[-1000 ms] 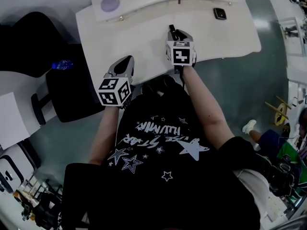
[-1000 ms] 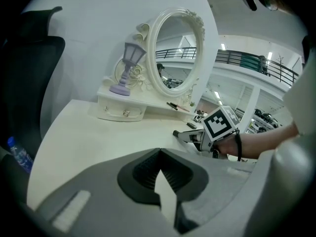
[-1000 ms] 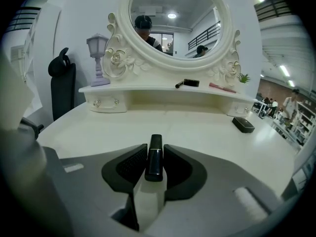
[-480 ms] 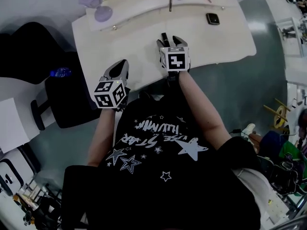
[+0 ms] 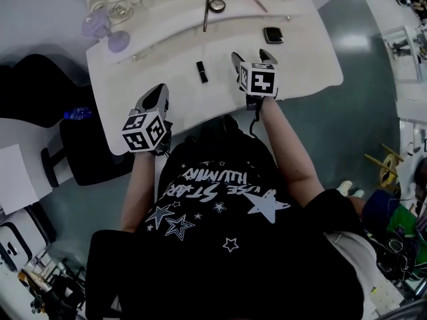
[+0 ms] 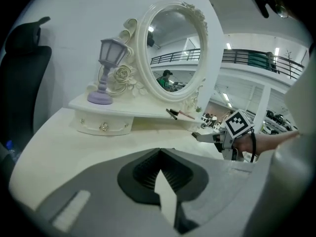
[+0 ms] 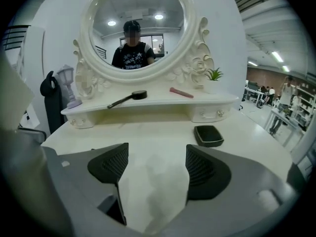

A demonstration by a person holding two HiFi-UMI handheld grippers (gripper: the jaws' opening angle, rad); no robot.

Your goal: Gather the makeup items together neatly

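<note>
Two grippers hover over the near part of the white vanity table (image 5: 313, 59). The left gripper (image 5: 159, 91) sits at the near left edge with its jaws pressed together and nothing between them. The right gripper (image 5: 251, 55) is nearer the middle, with its jaws spread wide over bare tabletop.

A black lipstick tube (image 5: 201, 71) lies on the tabletop between the two grippers, a little farther out and closer to the right one. A shallow black case (image 7: 208, 135) rests on the tabletop beyond the right gripper and to its right, near the front of the raised shelf (image 7: 158, 104); what it holds cannot be told.

On the shelf lie a black long-handled item with a round head (image 7: 129, 97) and, to its right, a pink stick (image 7: 181, 92), the two apart. At the shelf's far right end a small white pot (image 7: 212, 88) holds a green plant. A purple lamp (image 5: 110, 35) stands at the left end, beside the round mirror (image 7: 138, 28). Small drawers (image 7: 207, 113) under the shelf ends are closed.
</note>
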